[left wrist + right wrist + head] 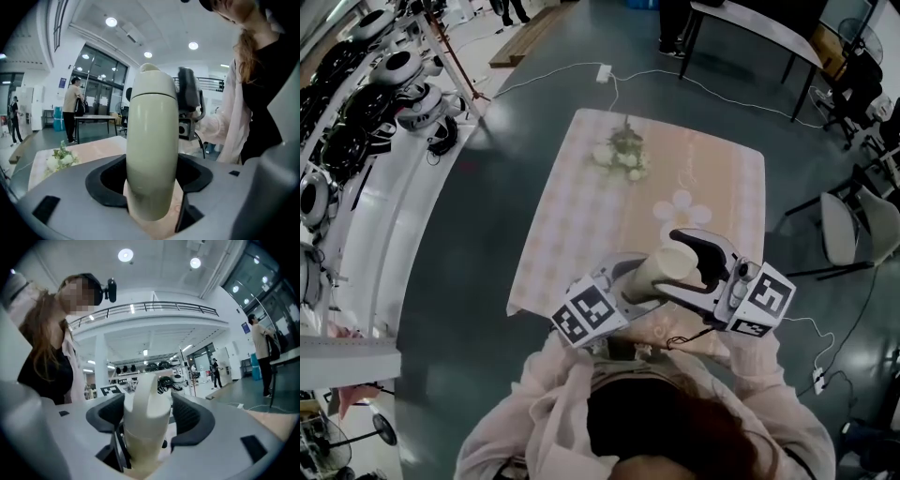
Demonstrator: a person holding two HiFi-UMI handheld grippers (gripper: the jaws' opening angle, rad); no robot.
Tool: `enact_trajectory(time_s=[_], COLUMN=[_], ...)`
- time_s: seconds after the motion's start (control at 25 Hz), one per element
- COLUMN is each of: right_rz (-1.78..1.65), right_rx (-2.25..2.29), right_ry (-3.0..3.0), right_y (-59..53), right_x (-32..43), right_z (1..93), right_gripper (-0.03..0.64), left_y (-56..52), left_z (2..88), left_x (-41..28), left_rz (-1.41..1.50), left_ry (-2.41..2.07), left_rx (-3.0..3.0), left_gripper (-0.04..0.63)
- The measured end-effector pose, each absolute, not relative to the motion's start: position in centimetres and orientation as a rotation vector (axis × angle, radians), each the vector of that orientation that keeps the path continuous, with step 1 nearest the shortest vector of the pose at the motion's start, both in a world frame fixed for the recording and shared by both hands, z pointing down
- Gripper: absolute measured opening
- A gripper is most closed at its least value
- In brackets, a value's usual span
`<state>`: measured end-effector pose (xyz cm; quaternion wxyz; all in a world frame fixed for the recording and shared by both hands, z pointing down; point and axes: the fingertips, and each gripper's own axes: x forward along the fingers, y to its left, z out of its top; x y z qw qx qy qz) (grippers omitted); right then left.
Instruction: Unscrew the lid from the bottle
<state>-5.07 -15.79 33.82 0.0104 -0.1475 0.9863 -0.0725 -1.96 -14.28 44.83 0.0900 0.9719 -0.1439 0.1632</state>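
The cream bottle [654, 277] is held above the near edge of the table [581, 216], its body clamped by the left gripper [152, 180]. Its lid [146, 401] is flanked by the right gripper [147, 416], whose jaws are slightly apart around it.

The bottle [661, 274] is between left claw [150, 182] and right claw [146, 420], above the table [581, 216].
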Motion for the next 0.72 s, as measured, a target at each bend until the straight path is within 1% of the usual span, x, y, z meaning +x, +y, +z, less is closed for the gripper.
enact_trajectory(time_s=[0.04,0.12,0.2,0.28,0.36,0.44,0.52,0.56,0.64,0.72], right_rz=[-0.160,-0.037,0.040,0.059,0.038,-0.010,-0.101,-0.167,-0.289,-0.306], right_rx=[-0.437,-0.262,0.003,0.255,0.383,0.334,0.147,0.025,-0.246,-0.469], right_ry=[3.130,3.183,3.180,3.145,3.102,3.085,3.077,3.063,3.011,2.992], right_y=[-15.5,-14.1,-12.1,-10.5,-9.9,-10.6,-12.4,-13.4,-15.1,-15.9], right_x=[-5.4,-6.0,-6.1,-5.7,-5.4,-5.5,-5.3,-5.2,-4.9,-4.9], right_z=[34.0,34.0,33.9,33.8,33.4,33.1,33.3,33.5,33.8,34.2], right_gripper=[0.314,0.314,0.314,0.313,0.311,0.316,0.382,0.396,0.396,0.382], left_y=[-14.1,-13.3,-11.8,-10.3,-9.7,-10.2,-11.8,-12.8,-14.8,-15.8], left_z=[45.2,45.6,45.6,45.4,45.0,44.6,44.4,44.4,44.7,45.3], left_x=[-2.0,-1.9,-1.6,-1.4,-1.4,-1.4,-1.6,-1.9,-2.4,-2.7], left_rz=[0.533,0.601,0.630,0.624,0.598,0.565,0.528,0.515,0.516,0.554], left_ry=[-0.418,-0.334,-0.156,0.036,0.134,0.096,-0.059,-0.171,-0.418,-0.570], left_rx=[2.895,2.922,2.958,2.978,2.982,2.978,2.953,2.934,2.899,2.882], left_gripper=[0.316,0.316,0.316,0.316,0.316,0.316,0.316,0.316,0.316,0.316])
